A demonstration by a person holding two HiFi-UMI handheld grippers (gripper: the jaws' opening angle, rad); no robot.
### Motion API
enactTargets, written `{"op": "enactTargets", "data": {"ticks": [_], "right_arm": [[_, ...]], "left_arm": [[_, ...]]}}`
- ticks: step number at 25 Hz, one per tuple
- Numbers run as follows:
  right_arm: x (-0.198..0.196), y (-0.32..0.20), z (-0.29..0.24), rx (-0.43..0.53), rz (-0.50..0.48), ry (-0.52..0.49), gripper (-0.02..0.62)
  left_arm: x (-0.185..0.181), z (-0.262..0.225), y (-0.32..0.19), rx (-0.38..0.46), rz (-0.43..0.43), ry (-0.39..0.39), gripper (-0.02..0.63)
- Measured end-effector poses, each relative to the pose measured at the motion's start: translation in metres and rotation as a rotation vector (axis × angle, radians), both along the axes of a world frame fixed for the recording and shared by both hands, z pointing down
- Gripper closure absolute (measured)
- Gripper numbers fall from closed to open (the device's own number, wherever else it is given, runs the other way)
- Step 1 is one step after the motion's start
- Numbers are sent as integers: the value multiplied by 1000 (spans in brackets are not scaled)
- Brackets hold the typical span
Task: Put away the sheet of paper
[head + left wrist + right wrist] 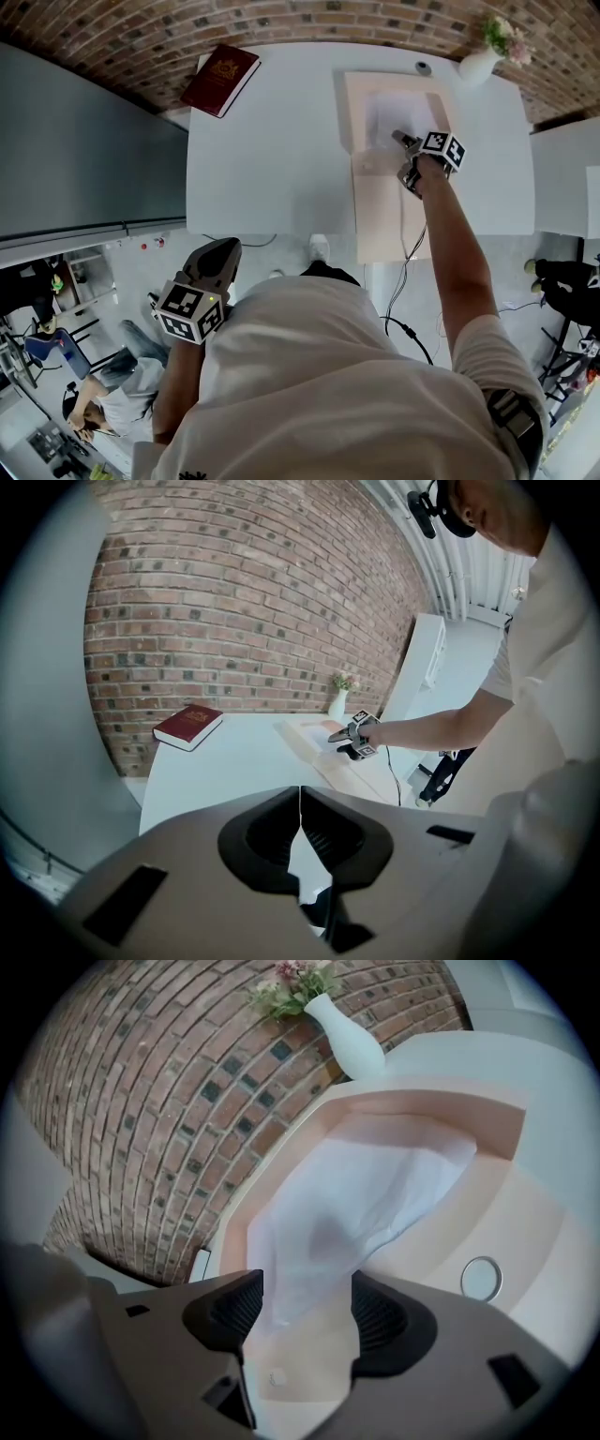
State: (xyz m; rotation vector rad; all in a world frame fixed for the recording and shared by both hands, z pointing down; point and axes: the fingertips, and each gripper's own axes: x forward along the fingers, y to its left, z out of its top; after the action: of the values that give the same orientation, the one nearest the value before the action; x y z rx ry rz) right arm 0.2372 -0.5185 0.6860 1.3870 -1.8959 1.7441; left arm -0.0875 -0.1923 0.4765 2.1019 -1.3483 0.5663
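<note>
While our left gripper (220,251) is hanging low beside our body, well off the surface (272,159), its jaws are meeting tip to tip with nothing between them. Moving rightward, a red book (220,78) is lying at the far left corner. Next, the open pink folder (380,216) is stretching from past the near edge toward the brick wall. The sheet of paper (398,112) is lying inside its far half, its long axis running straight away from us. Our right gripper (405,142) is hovering at the sheet's near end, so this hand is by far the nearer one. Its jaws are standing wide apart, and the paper is passing between them with neither pad appearing to press on it. The right gripper view is showing what the head view is not: the sheet is bulging upward rather than lying flat. We are judging that backing straight out along that axis is what comes next. A white vase (480,64) is standing farthest right.
</note>
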Motion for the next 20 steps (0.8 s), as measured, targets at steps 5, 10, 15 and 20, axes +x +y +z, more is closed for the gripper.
{"op": "enactTargets", "data": {"ticks": [5,10,15,20], "right_arm": [[-3,13,-3,-2,9,6,313],[-4,34,-15,19,25,2,313],[-8,68,-31,55,29,-5,313],[-16,113,-54,146,-8,55,314]], "left_arm": [[-10,1,8,9,5,9,581],[-16,0,18,22,29,21,581],[-21,-5,32,44,60,38,581],[-26,-7,54,69,100,54,581]]}}
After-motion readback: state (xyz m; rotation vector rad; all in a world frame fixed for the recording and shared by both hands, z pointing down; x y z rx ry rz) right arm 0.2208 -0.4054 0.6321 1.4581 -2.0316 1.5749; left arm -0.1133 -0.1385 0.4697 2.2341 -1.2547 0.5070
